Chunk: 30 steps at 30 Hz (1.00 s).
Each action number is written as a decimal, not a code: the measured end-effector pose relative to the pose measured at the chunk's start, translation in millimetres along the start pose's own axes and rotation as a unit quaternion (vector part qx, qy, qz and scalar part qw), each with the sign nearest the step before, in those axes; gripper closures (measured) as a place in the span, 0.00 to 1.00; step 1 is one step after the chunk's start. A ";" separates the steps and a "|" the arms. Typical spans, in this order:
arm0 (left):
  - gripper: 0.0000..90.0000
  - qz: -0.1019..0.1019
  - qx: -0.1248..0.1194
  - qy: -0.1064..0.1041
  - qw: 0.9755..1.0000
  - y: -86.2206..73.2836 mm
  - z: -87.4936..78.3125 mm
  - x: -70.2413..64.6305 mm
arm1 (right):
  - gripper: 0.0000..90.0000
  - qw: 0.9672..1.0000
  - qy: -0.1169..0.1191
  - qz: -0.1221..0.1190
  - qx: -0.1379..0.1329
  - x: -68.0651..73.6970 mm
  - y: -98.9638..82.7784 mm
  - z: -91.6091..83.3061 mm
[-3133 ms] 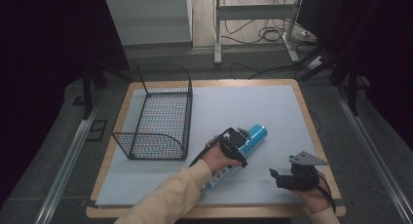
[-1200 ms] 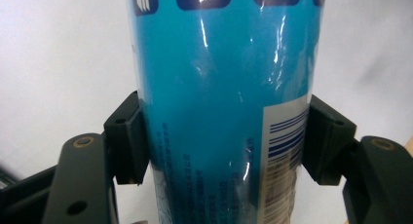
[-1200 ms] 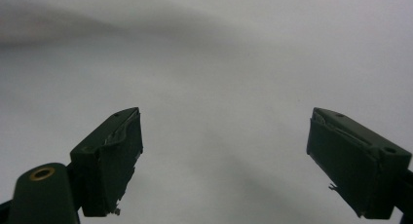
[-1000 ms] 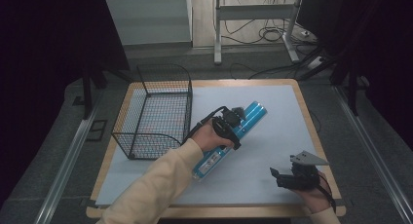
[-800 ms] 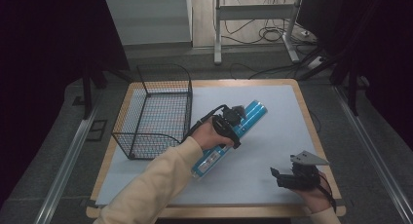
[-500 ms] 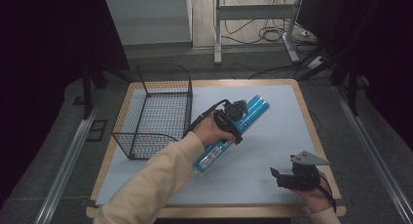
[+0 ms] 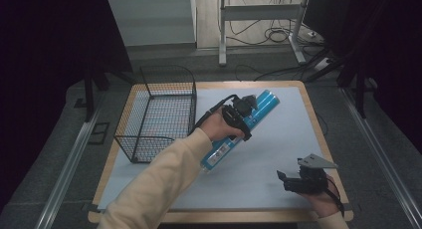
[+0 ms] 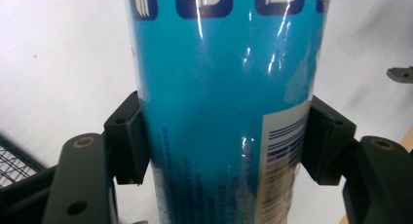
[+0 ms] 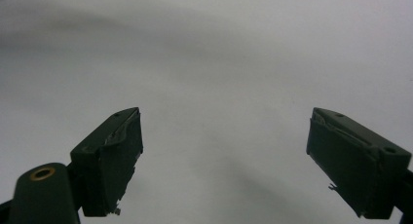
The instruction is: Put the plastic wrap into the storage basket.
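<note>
A long blue cylinder in shiny wrap (image 7: 264,102) is held slantwise above the white mat, its lower end (image 7: 215,158) pointing toward the near side. My left gripper (image 7: 242,113) is shut on its middle. In the left gripper view the blue cylinder (image 8: 224,87) fills the gap, and both black pads (image 8: 127,136) press on its sides. My right gripper (image 7: 284,179) rests low at the near right of the table, jaws pointing left. In the right gripper view my right gripper (image 9: 226,156) stands open with just bare mat between its fingers.
A black wire basket (image 7: 159,114) stands on the left part of the table, open at the top, just left of the held cylinder. The white mat (image 7: 288,134) covers the wooden table top. Desk legs and cables lie beyond the far edge.
The left hand has carried the blue cylinder upward and toward the far side of the table, still gripped. The right gripper has stayed in place.
</note>
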<state>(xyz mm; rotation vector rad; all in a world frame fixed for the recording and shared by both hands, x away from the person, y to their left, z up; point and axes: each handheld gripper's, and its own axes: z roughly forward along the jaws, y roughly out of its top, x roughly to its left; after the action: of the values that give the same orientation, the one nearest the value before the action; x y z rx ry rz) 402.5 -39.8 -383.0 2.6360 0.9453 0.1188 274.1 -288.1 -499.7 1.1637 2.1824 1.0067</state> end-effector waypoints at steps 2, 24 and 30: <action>0.35 -0.002 -0.001 0.000 1.000 1.1 -1.4 1.2 | 0.15 1.000 0.000 -0.001 0.001 -0.2 0.0 -0.1; 0.35 -0.001 -0.006 0.031 1.000 15.9 -27.6 16.6 | 0.15 1.000 -0.002 0.006 0.003 -1.9 -0.8 1.0; 0.35 -0.002 -0.012 0.039 0.999 22.1 -38.6 23.1 | 0.15 1.000 -0.002 0.005 0.004 -2.7 -0.8 1.2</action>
<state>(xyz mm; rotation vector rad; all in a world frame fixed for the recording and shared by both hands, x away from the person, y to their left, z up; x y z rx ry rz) 426.4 -30.2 -340.0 2.6240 0.9696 0.2330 275.9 -290.2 -500.9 1.1802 2.1824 0.9991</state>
